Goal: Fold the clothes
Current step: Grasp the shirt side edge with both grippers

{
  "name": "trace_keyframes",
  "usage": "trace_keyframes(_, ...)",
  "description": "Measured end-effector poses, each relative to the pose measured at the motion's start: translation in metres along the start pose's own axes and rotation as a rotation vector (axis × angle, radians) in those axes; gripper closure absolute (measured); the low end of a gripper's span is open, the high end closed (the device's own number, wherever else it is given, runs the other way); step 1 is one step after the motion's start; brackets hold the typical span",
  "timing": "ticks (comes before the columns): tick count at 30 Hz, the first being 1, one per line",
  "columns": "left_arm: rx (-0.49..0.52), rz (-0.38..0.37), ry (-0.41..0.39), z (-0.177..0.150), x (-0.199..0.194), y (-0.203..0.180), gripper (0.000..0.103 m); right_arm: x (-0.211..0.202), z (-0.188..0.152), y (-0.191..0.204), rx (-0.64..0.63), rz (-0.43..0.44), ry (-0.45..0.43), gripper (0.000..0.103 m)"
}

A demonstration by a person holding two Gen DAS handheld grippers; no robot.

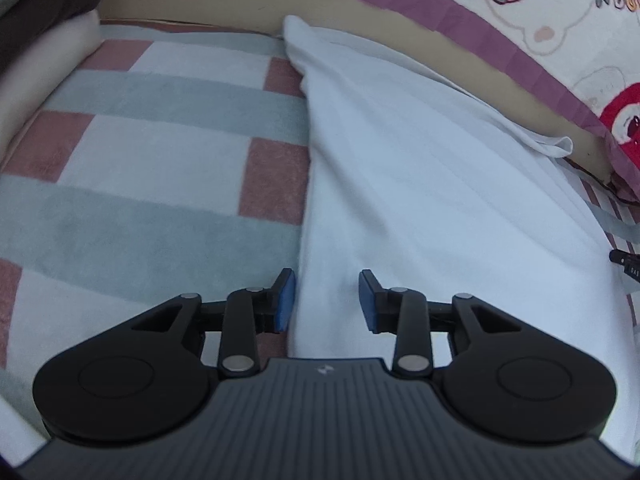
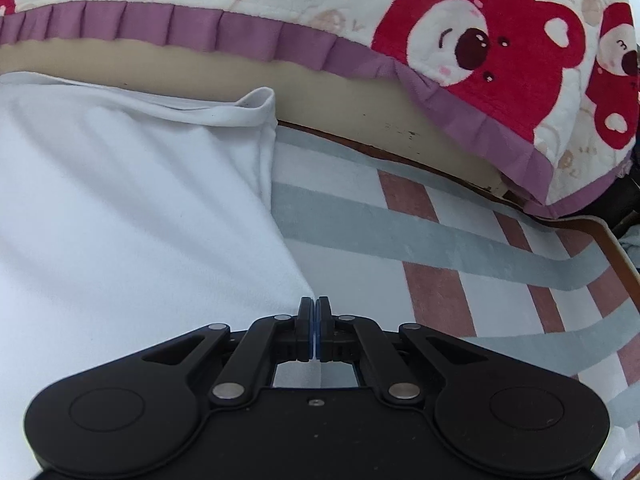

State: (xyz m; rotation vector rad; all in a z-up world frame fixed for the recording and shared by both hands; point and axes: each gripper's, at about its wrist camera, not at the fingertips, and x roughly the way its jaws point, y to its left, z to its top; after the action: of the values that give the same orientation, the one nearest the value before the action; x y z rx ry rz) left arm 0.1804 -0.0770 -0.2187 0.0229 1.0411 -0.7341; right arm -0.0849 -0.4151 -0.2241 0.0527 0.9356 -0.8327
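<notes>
A white garment point(image 1: 432, 184) lies spread on a checked blanket point(image 1: 160, 152). It also shows in the right wrist view point(image 2: 132, 208), with a hemmed corner at the far edge. My left gripper point(image 1: 327, 300) is open, its blue pads astride the garment's near left edge. My right gripper point(image 2: 316, 320) is shut, its tips at the garment's near right corner; whether cloth is pinched between them I cannot tell.
The checked blanket point(image 2: 460, 264) has grey, pink and white stripes. A cartoon quilt point(image 2: 480, 52) with a purple ruffle lies along the far side above a beige bed edge point(image 2: 360, 104). Folded dark and grey cloth point(image 1: 36, 4) sits at the far left.
</notes>
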Motion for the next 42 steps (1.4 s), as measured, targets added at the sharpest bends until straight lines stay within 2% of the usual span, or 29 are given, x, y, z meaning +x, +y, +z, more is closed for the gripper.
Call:
trace_keyframes(1,0.013,-0.003,-0.005,0.001,0.002,-0.003,0.057,-0.003,0.002,0.0,0.02,0.001,-0.003,0.103)
trace_keyframes(3,0.06,0.013,-0.019,0.004,0.007,-0.01,0.056,-0.011,0.005,0.003,0.013,0.01,-0.017,0.103)
trace_keyframes(4,0.081,0.024,-0.029,0.005,0.009,-0.013,0.064,-0.016,0.006,0.005,-0.01,0.014,-0.024,0.103)
trace_keyframes(5,0.108,0.045,-0.037,0.005,0.011,-0.016,0.08,-0.017,0.006,0.004,-0.018,0.007,-0.02,0.103)
trace_keyframes(6,0.139,0.064,-0.035,0.006,0.012,-0.018,0.101,-0.015,0.005,0.002,-0.021,-0.003,-0.012,0.103)
trace_keyframes(7,0.163,0.072,-0.043,0.007,0.008,-0.02,0.101,-0.014,0.004,0.0,-0.023,-0.014,-0.003,0.103)
trace_keyframes(10,0.211,0.163,-0.141,0.006,-0.019,-0.024,0.101,-0.01,0.001,-0.007,-0.03,-0.046,0.024,0.103)
trace_keyframes(13,0.13,0.138,-0.136,0.007,-0.027,-0.008,0.1,-0.007,-0.002,-0.014,-0.037,-0.077,0.051,0.103)
trace_keyframes(15,0.099,0.137,-0.103,0.006,-0.022,-0.002,0.099,-0.004,-0.004,-0.018,-0.041,-0.099,0.068,0.103)
trace_keyframes(18,0.06,0.132,-0.095,0.008,-0.021,0.004,0.099,-0.014,0.007,-0.02,0.036,0.046,0.036,0.103)
trace_keyframes(20,0.019,0.111,-0.098,0.011,-0.02,0.011,0.099,-0.015,0.018,-0.021,0.114,0.135,0.013,0.099)
trace_keyframes(21,-0.004,0.095,-0.096,0.012,-0.019,0.015,0.099,-0.013,0.024,-0.022,0.168,0.182,0.0,0.093)
trace_keyframes(23,-0.05,0.063,-0.088,0.014,-0.017,0.023,0.099,-0.002,0.031,-0.024,0.283,0.279,-0.008,0.073)
trace_keyframes(24,-0.068,0.046,-0.084,0.015,-0.015,0.026,0.099,0.005,0.032,-0.024,0.332,0.319,-0.003,0.059)
trace_keyframes(26,-0.08,0.005,-0.072,0.014,-0.012,0.028,0.097,0.017,0.033,-0.017,0.369,0.34,0.014,0.056)
trace_keyframes(29,-0.068,-0.035,-0.054,0.014,-0.003,0.025,0.093,0.04,0.036,-0.004,0.286,0.289,0.034,0.05)
trace_keyframes(31,-0.055,-0.058,-0.047,0.014,0.003,0.023,0.078,0.056,0.039,0.003,0.23,0.248,0.048,0.045)
trace_keyframes(32,-0.053,-0.064,-0.048,0.014,0.005,0.022,0.076,0.06,0.039,0.002,0.234,0.248,0.039,0.042)
trace_keyframes(33,-0.051,-0.069,-0.049,0.014,0.008,0.022,0.073,0.063,0.038,0.001,0.248,0.257,0.02,0.047)
trace_keyframes(34,-0.059,-0.077,-0.048,0.015,0.009,0.022,0.073,0.061,0.04,-0.001,0.243,0.267,-0.002,0.094)
trace_keyframes(35,-0.063,-0.088,-0.048,0.016,0.009,0.022,0.075,0.057,0.043,-0.003,0.23,0.276,-0.025,0.097)
trace_keyframes(36,-0.052,-0.089,-0.039,0.016,0.008,0.022,0.101,0.053,0.046,-0.004,0.217,0.285,-0.049,0.099)
trace_keyframes(38,-0.003,-0.058,-0.058,0.014,0.001,0.017,0.103,0.04,0.052,-0.017,0.205,0.228,-0.118,0.1)
trace_keyframes(40,0.058,0.0,-0.108,0.011,-0.009,0.009,0.103,0.041,0.055,-0.037,0.246,0.214,-0.101,0.1)
trace_keyframes(42,0.048,-0.018,-0.11,0.011,-0.008,0.008,0.102,0.041,0.054,-0.034,0.163,0.153,-0.09,0.1)
